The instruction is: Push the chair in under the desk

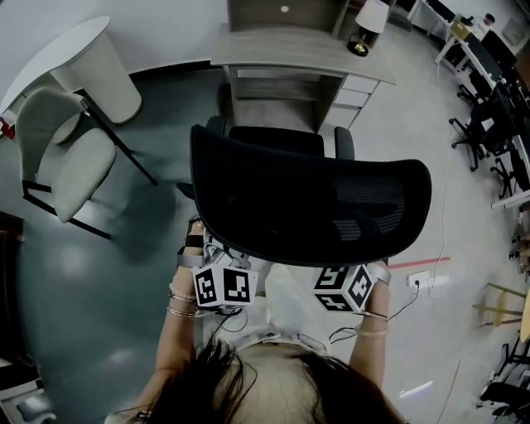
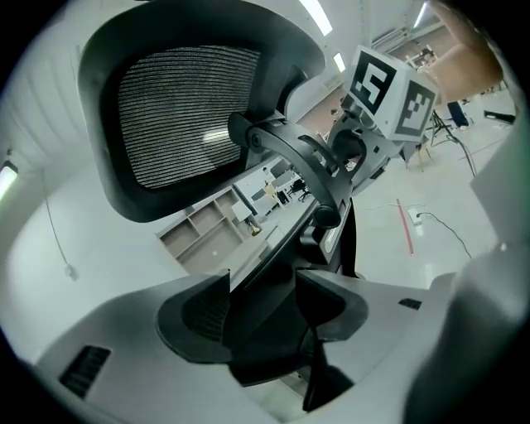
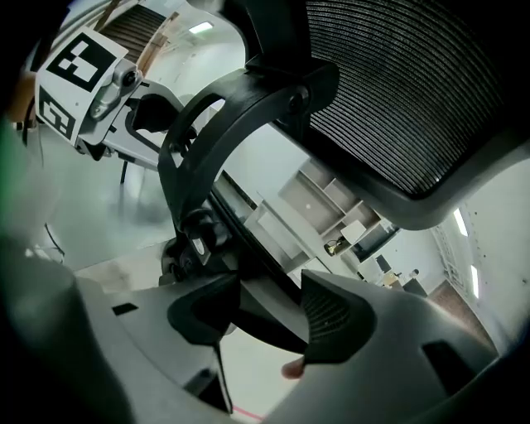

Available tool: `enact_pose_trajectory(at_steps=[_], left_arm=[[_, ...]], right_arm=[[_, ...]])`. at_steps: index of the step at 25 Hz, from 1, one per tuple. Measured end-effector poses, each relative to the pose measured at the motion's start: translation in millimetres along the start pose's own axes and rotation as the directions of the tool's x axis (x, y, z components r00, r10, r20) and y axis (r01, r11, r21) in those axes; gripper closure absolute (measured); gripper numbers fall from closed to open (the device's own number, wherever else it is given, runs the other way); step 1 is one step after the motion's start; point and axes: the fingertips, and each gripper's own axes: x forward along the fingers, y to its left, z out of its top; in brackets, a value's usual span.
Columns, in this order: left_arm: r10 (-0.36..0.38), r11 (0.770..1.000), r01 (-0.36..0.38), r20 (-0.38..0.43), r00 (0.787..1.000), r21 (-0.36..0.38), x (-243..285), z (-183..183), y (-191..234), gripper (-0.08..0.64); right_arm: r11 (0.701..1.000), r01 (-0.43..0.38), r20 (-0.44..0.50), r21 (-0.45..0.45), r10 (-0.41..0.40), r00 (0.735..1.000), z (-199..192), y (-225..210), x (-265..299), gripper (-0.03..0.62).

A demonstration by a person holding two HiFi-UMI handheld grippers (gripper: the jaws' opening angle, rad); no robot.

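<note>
Ceiling strips (image 2: 317, 15) glare at the top of the left gripper view; the head view is dim, its floor (image 1: 79, 269) sheened at lower left. Edges bow strongly; the chair (image 2: 186, 108) mesh is sharp, the near foreground soft.

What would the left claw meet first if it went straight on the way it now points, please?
The chair: the left claw has the chair's back frame between its jaws, so going on would press against it. Past the chair lies the desk, though depth is hard to judge.
</note>
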Motion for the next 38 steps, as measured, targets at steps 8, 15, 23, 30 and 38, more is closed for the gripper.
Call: enact_pose_trajectory(at_steps=[8,15,23,30,38], left_arm=[[0.014,1.0,-0.014,-0.008,1.0,0.004,34,1,17,0.319],[0.027,1.0,-0.027,-0.027,0.999,0.003,59,-1,30,0.319],[0.025,0.999,-0.026,-0.021,0.999,-0.046,76,2,41,0.319],[0.038,0.998,-0.04,-0.035,0.999,-0.042,93,2,48,0.319],[0.055,0.997,-0.057,-0.048,0.997,-0.052,109,3,59,0.319]], right_arm=[[1.0,0.002,0.006,-0.007,-0.002,1.0,9,-19,31,0.37],[1.0,-0.006,0.023,-0.013,0.006,1.0,18,-31,56,0.37],[1.0,-0.014,0.04,-0.018,0.015,0.999,26,-43,74,0.37],[0.999,-0.029,0.063,-0.037,0.031,0.997,31,-52,91,0.37],[0.997,-0.04,0.093,-0.06,0.046,0.995,41,-64,109,0.37]])
